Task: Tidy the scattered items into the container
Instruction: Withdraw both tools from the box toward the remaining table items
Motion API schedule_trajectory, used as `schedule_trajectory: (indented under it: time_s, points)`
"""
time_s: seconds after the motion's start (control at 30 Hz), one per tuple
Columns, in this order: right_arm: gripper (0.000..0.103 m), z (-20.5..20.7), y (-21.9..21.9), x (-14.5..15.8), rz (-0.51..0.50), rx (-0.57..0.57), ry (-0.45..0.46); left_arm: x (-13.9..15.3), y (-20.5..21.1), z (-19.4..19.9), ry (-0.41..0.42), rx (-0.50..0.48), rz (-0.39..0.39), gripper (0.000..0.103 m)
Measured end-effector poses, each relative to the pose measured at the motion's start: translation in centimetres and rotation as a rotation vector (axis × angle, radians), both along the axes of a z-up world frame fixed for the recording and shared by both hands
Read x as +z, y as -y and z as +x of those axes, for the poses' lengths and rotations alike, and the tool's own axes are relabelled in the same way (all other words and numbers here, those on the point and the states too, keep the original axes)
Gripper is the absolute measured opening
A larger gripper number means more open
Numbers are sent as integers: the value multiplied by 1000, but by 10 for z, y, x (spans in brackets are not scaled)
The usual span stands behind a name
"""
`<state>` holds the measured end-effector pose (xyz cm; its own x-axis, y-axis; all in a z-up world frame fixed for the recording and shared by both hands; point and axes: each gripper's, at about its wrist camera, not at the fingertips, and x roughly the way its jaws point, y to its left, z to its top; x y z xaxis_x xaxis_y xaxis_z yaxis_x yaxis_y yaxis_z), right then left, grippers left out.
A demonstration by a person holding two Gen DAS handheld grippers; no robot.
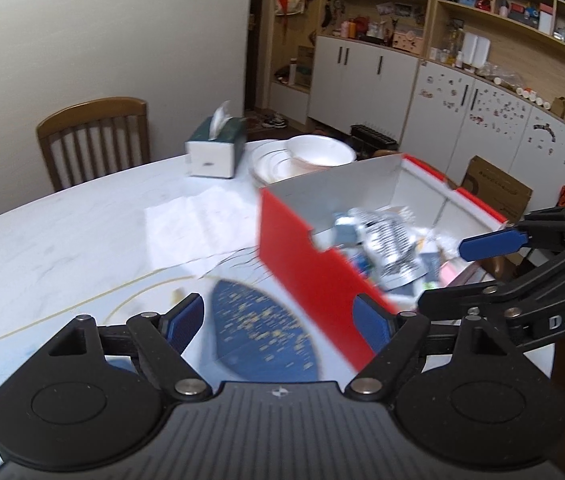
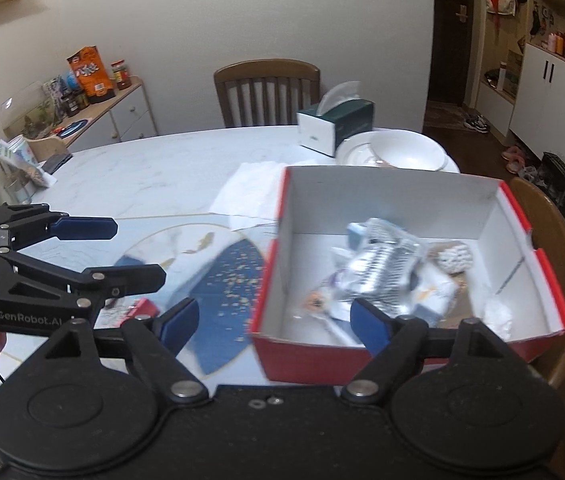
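Left hand-held gripper (image 1: 280,322) spread, empty; right hand-held gripper (image 2: 276,322) likewise (load apparently dropped); crinkled silver foil packets (image 2: 386,270) inside red-sided white-lined cardboard box (image 2: 394,190) on white marble surface (image 2: 154,168), tidying probably nearly done

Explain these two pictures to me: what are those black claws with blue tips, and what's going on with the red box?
No robot here: a person holds a hand tool in each hand, each with a camera looking along its fingers. One picture is from the left claw, the other from the right claw; each also shows the other from the side. Both stand open and empty. On the white table sits a red box already holding silver packets. Nearby are a tissue box, white dishes and paper.
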<state>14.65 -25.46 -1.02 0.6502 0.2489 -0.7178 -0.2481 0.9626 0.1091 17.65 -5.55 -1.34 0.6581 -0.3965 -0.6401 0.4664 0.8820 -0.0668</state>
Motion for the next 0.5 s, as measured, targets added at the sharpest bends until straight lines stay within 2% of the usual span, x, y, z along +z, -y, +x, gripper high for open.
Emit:
schedule_trajectory:
  time_s: [0.33, 0.43, 0.5]
  points:
    - [87, -8, -53, -11, 12, 8, -12, -14, -78, -1, -11, 112, 33, 85]
    - [87, -9, -68, -17, 3, 18, -19, -23, -96, 1, -20, 139, 48, 102]
    - [88, -9, -78, -22, -5, 27, -22, -28, -105, 1, -23, 151, 55, 103]
